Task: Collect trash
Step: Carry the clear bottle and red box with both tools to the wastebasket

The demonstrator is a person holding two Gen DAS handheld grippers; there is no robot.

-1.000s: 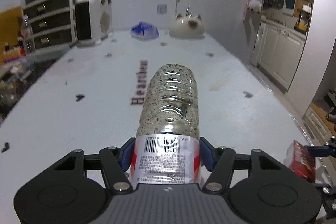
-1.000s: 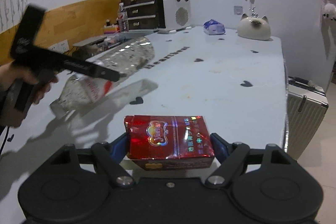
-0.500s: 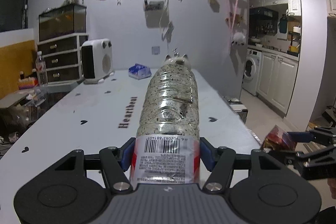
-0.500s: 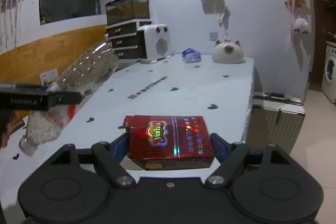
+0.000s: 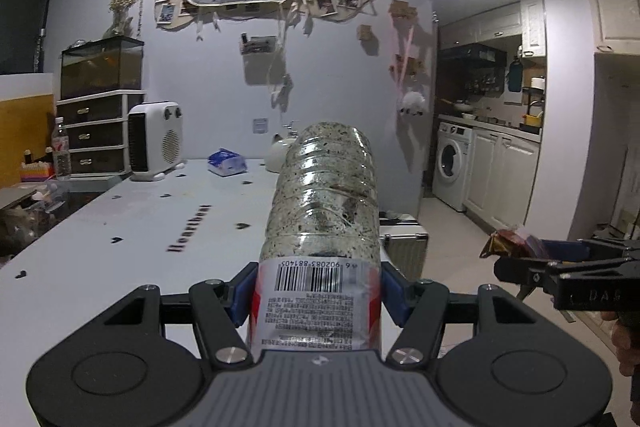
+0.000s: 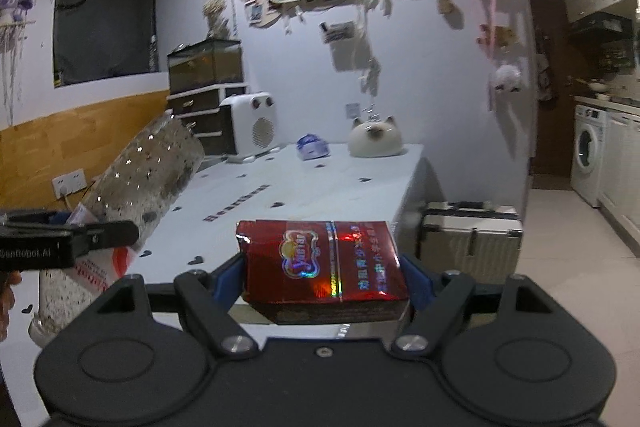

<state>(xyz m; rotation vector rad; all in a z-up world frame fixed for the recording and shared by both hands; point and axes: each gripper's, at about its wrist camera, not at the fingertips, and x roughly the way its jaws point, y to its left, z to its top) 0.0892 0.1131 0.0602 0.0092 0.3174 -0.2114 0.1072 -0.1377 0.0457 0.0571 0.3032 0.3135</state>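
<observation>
A clear, dirt-speckled plastic bottle (image 5: pixel 324 211) with a white and red label lies lengthwise between the blue pads of my left gripper (image 5: pixel 318 293), which is shut on its labelled end. The same bottle (image 6: pixel 140 187) shows at the left of the right wrist view, raised above the table. My right gripper (image 6: pixel 322 277) is shut on a shiny red cigarette pack (image 6: pixel 320 261), held flat and clear of the table. The right gripper (image 5: pixel 520 259) with the pack (image 5: pixel 506 245) also appears at the right edge of the left wrist view.
A long white table (image 5: pixel 140 227) stretches ahead, with a white heater (image 5: pixel 154 147), a blue tissue pack (image 5: pixel 227 161) and a cat-shaped ornament (image 6: pixel 374 143) at its far end. A pale suitcase (image 6: pixel 470 239) stands on the floor beside the table. A washing machine (image 5: pixel 452 165) and cabinets line the right.
Both grippers have lifted and tilted up from the table, so the wall decor now fills the views. Bottle and red pack stay gripped. The right gripper has come further into the left view.
</observation>
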